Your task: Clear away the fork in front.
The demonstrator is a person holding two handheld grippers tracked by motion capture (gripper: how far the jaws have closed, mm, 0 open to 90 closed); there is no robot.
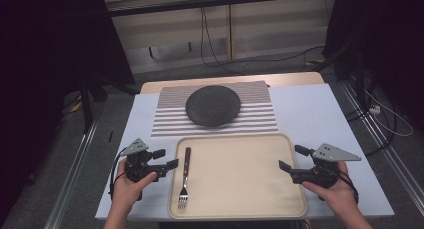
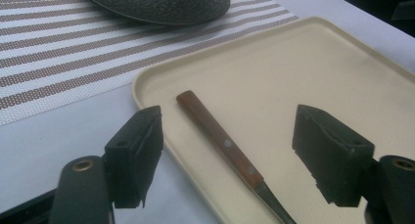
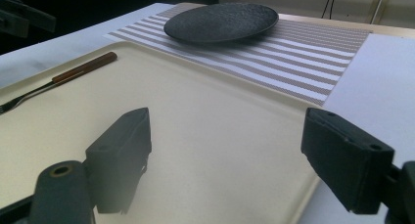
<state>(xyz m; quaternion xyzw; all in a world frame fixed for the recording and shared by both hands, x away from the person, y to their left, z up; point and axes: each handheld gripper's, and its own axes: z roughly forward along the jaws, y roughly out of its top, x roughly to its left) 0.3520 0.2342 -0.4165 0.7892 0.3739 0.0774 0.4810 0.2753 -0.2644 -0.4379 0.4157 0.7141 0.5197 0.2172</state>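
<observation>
White table (image 1: 310,114), striped placemat (image 1: 260,120) under dark plate (image 1: 213,105), cream tray (image 1: 240,174) holding wooden-handled fork (image 1: 185,176)

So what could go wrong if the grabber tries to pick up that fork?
1. The fork lies flat on the smooth tray, so the open left gripper might push it along instead of catching it.
2. The fork sits close to the tray's raised left rim, so one jaw could bump the rim and shift the tray.
3. If it gets carried toward the dark plate on the striped mat, a loose grip on the thin handle could let it drop.
</observation>
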